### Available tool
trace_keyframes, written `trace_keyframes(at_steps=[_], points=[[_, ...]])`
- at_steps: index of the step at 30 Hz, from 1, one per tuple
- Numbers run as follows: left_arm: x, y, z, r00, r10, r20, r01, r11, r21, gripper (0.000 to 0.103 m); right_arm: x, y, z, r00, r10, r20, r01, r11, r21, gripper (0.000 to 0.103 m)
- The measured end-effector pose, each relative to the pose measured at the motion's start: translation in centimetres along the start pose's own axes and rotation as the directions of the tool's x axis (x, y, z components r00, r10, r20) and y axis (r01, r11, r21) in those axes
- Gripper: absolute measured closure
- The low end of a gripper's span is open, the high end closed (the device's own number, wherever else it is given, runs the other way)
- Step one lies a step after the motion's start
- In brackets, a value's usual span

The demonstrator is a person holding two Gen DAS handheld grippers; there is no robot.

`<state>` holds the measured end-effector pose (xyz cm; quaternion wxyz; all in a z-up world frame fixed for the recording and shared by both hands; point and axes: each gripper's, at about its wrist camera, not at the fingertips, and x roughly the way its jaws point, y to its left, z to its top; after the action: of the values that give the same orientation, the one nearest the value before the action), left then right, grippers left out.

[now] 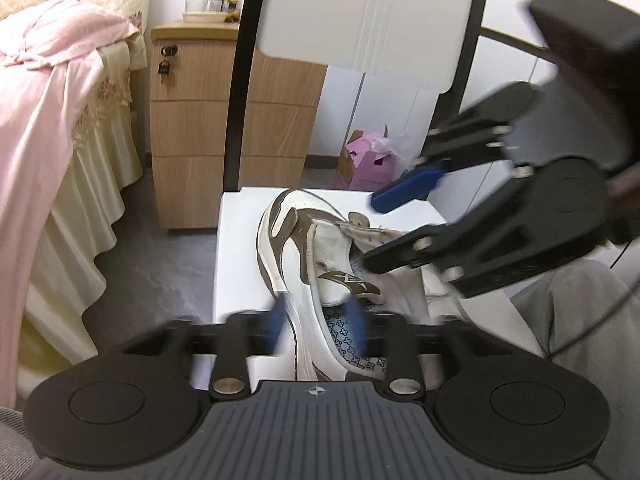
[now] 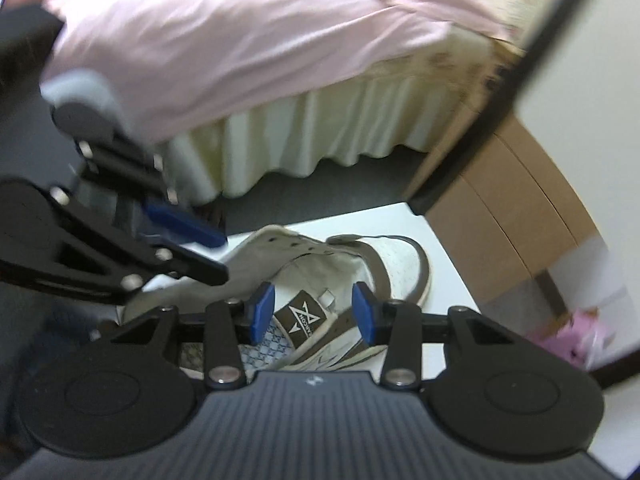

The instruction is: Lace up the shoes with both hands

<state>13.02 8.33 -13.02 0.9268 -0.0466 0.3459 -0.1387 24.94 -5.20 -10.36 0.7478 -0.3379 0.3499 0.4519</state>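
A white and brown sneaker (image 1: 298, 208) lies on a small white table (image 1: 236, 248), its toe pointing away from me. No lace shows in the eyelets. My left gripper (image 1: 316, 326) hangs open over the shoe's mouth and its patterned insole (image 1: 352, 348), with nothing gripped; its blue pads are blurred. My right gripper (image 1: 372, 232) reaches in from the right, open, its fingers either side of the eyelet flap. In the right wrist view the right gripper (image 2: 312, 312) stands open over the sneaker (image 2: 396, 260), astride the tongue's brown label (image 2: 304, 322). The left gripper (image 2: 222, 256) comes in from the left, open.
A bed with a pink cover (image 1: 44, 92) and cream skirt stands left of the table. Behind it are a wooden drawer cabinet (image 1: 224, 120) with a padlock, a black-framed white panel (image 1: 372, 16) and a pink box (image 1: 368, 164) on the floor. A person's grey trouser leg (image 1: 580, 320) is at right.
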Motion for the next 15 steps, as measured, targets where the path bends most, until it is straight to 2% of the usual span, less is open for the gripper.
trace_keyframes(at_steps=[3,7,10,13,15], points=[[-0.8,0.1,-0.2,1.000,-0.006,0.028,0.006,1.000,0.002,0.041,1.8,0.2,1.0,0.998,0.025,-0.063,-0.030,0.997,-0.073,0.057],[-1.0,0.1,-0.3,1.000,-0.005,0.025,0.004,1.000,0.005,0.037,4.1,0.3,1.7,0.988,0.049,-0.146,-0.068,0.989,-0.130,0.055],[-0.9,-0.1,-0.4,1.000,0.022,0.010,-0.022,1.000,0.015,0.036,5.6,0.0,1.7,0.980,0.071,-0.186,-0.095,0.988,-0.123,0.046],[-1.3,0.3,-0.4,1.000,0.020,0.018,-0.020,1.000,-0.007,0.027,6.4,-0.2,1.7,0.975,0.071,-0.209,-0.097,0.988,-0.118,0.040],[-1.9,0.5,-0.4,0.999,0.006,0.032,-0.005,1.000,-0.024,0.023,6.5,-0.6,1.7,0.973,0.086,-0.216,-0.109,0.989,-0.099,0.040]])
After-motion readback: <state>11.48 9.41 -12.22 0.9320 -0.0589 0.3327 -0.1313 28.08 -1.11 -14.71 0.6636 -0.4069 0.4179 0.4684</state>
